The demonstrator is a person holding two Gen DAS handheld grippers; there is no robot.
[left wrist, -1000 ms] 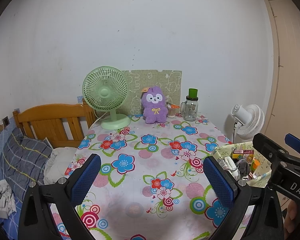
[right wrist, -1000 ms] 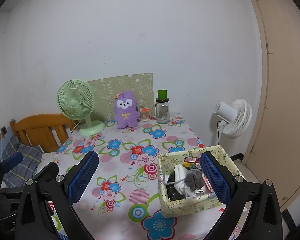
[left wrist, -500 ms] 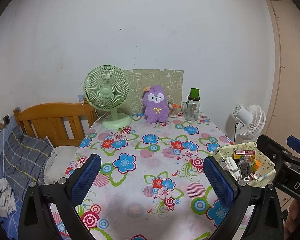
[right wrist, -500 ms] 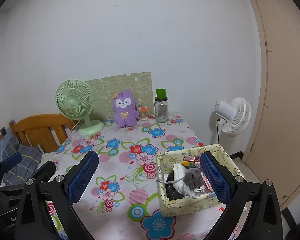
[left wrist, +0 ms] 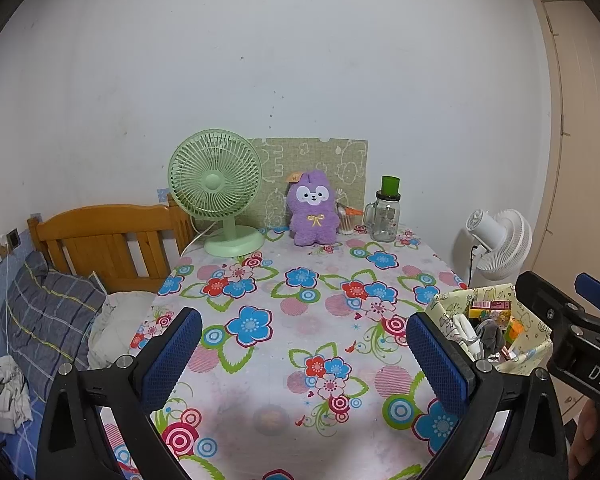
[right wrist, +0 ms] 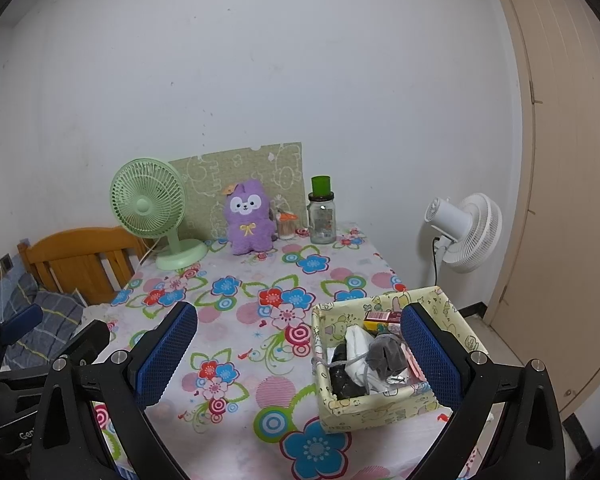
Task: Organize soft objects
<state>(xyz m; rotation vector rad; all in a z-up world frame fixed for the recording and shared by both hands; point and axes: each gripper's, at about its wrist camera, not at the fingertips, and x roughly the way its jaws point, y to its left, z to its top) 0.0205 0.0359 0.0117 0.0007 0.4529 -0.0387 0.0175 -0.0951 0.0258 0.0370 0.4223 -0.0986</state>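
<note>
A purple plush toy sits upright at the far end of the flowered table, against a green board. A pale patterned box at the near right corner holds rolled socks, white cloth and small packets. My left gripper hovers open over the near middle of the table, empty. My right gripper is open and empty too, its right finger in front of the box. Each gripper shows at the edge of the other's view.
A green desk fan stands left of the plush, a glass jar with a green lid and a small cup to its right. A white floor fan and a door are off the table's right side. A wooden bed with bedding lies left.
Both views have shifted slightly, the scene sitting a little lower and closer to the right; the grippers stay open and nothing on the table has moved.
</note>
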